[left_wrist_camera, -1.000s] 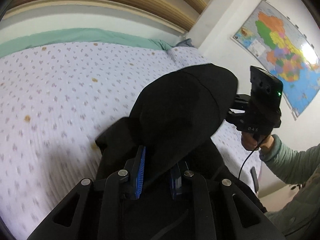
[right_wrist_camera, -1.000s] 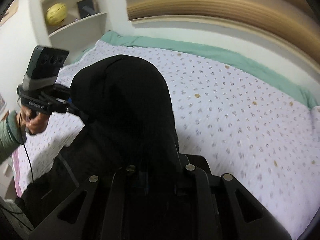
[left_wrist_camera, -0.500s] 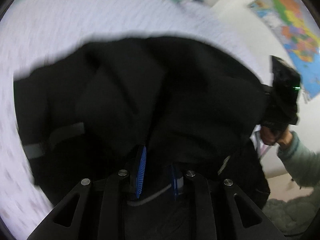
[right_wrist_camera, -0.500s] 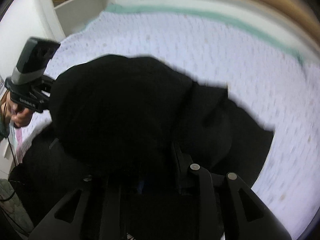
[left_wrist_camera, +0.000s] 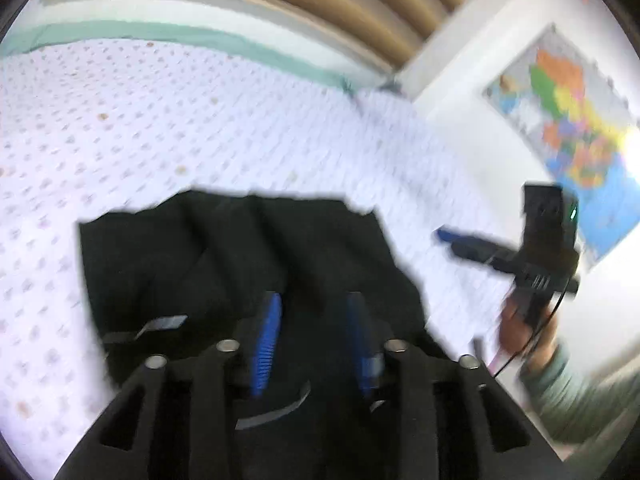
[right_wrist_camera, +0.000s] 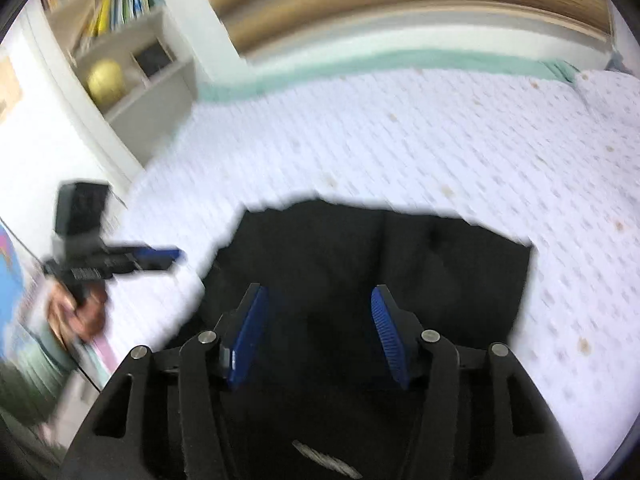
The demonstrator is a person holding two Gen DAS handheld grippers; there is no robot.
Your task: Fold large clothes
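Note:
A large black garment (left_wrist_camera: 240,256) lies folded over on the bed, with grey stripes near its lower edge; it also shows in the right wrist view (right_wrist_camera: 380,256). My left gripper (left_wrist_camera: 314,312) is open just above the garment and holds nothing. My right gripper (right_wrist_camera: 318,304) is open wide above the garment and is empty. The right gripper also shows from the side in the left wrist view (left_wrist_camera: 460,240), off the garment's right edge. The left gripper shows in the right wrist view (right_wrist_camera: 168,256), off the garment's left edge. Both views are blurred.
The bed (left_wrist_camera: 120,128) has a white dotted sheet with a green edge (left_wrist_camera: 160,34) by the far wall. A coloured map (left_wrist_camera: 572,128) hangs on the right wall. A white shelf (right_wrist_camera: 132,64) with books and a yellow ball (right_wrist_camera: 105,78) stands at the bed's left.
Both grippers have let go of the garment and opened. The black cloth, lifted a second ago, has been swung down and now lies flat on the bed. Both grippers have pulled back.

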